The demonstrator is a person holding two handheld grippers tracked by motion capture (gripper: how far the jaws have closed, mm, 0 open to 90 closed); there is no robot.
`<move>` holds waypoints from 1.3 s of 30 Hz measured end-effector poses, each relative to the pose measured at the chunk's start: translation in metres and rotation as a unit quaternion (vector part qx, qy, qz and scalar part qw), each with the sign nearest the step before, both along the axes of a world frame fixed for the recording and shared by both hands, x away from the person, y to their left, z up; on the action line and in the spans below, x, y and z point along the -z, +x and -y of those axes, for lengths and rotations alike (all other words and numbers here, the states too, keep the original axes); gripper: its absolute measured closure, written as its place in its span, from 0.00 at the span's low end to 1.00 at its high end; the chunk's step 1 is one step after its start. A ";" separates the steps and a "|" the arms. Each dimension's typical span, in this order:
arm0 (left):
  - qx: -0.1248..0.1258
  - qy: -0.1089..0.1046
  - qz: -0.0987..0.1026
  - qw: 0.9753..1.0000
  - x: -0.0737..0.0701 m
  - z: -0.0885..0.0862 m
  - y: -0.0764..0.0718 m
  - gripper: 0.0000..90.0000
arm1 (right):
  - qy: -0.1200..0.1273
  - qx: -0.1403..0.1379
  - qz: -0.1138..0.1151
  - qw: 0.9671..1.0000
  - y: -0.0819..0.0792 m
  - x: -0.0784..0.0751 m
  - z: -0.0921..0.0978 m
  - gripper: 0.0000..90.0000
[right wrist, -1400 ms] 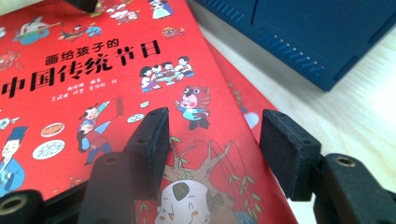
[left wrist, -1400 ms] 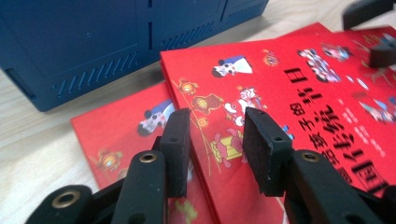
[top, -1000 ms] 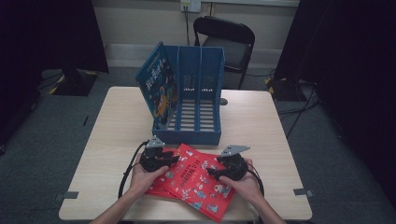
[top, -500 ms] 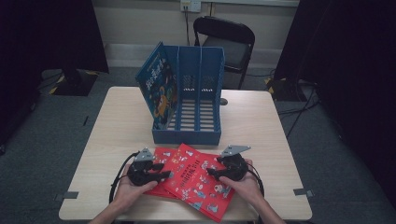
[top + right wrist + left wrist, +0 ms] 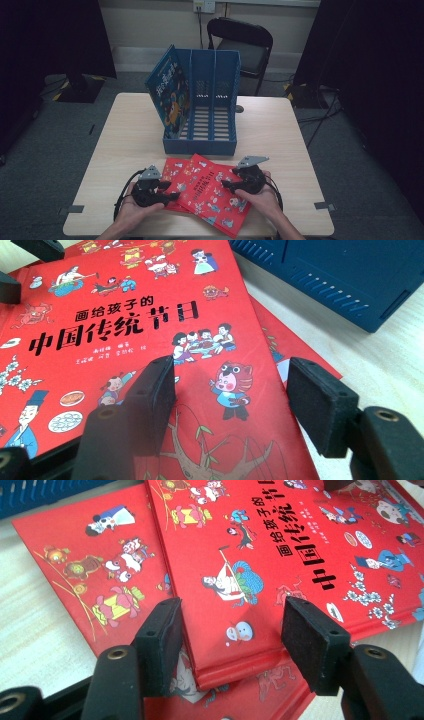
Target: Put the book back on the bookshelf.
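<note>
**Two red books at the near edge, both grippers open**

The top red book (image 5: 212, 192) lies flat near the table's (image 5: 125, 135) near edge, centred between the two hands. Its long axis runs diagonally, from the far-left end just before the blue file rack (image 5: 210, 115) to the near-right end at the table's near edge. It partly covers a second red book (image 5: 172, 172), which lies flat beneath it and juts out toward the left edge.

The left gripper (image 5: 167, 192) sits at the left side of the stack, jaws spread wide, with a corner of the top red book between the pads but not clamped. Compared with a second ago, it has shifted back toward the near-left, off the cover. The right gripper (image 5: 227, 186) rests over the right part of the cover, jaws wide, position unchanged.

The cover is glossy red, with black Chinese title characters and small cartoon figures. A blue book (image 5: 167, 97) leans in the rack's left compartment.
</note>
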State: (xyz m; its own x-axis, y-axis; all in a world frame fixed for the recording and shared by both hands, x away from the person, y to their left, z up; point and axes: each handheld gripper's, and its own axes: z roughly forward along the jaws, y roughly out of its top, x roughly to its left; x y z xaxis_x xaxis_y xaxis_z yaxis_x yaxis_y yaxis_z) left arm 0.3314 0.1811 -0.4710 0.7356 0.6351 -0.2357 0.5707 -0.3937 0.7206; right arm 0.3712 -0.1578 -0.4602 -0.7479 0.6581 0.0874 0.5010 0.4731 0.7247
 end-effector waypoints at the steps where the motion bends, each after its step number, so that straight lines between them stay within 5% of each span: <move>1: 0.003 0.002 0.003 1.000 0.000 0.000 0.000 0.46 | -0.001 0.000 0.000 1.000 0.000 0.000 0.000 0.41; 3: 0.010 0.009 0.006 1.000 0.000 -0.001 -0.003 0.46 | 0.000 0.000 0.000 1.000 0.000 0.000 0.000 0.41; 4: 0.014 0.017 0.023 1.000 0.000 -0.001 -0.006 0.45 | -0.001 0.000 0.001 1.000 0.000 0.000 0.000 0.41; 15: 0.008 0.019 0.019 1.000 -0.001 0.001 -0.002 0.48 | -0.010 -0.004 0.000 1.000 -0.001 -0.002 0.000 0.41; 39: -0.030 0.033 0.026 0.999 -0.005 0.017 0.032 0.52 | -0.025 0.010 0.002 1.000 -0.018 -0.006 0.017 0.44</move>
State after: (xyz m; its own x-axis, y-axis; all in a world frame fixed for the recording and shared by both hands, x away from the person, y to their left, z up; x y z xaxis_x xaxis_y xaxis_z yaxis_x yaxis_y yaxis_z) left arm 0.3634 0.1644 -0.4659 0.7063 0.6909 -0.1542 0.5567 -0.4076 0.7238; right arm 0.3530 -0.1746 -0.4543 -0.7350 0.6761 0.0510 0.5076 0.4989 0.7025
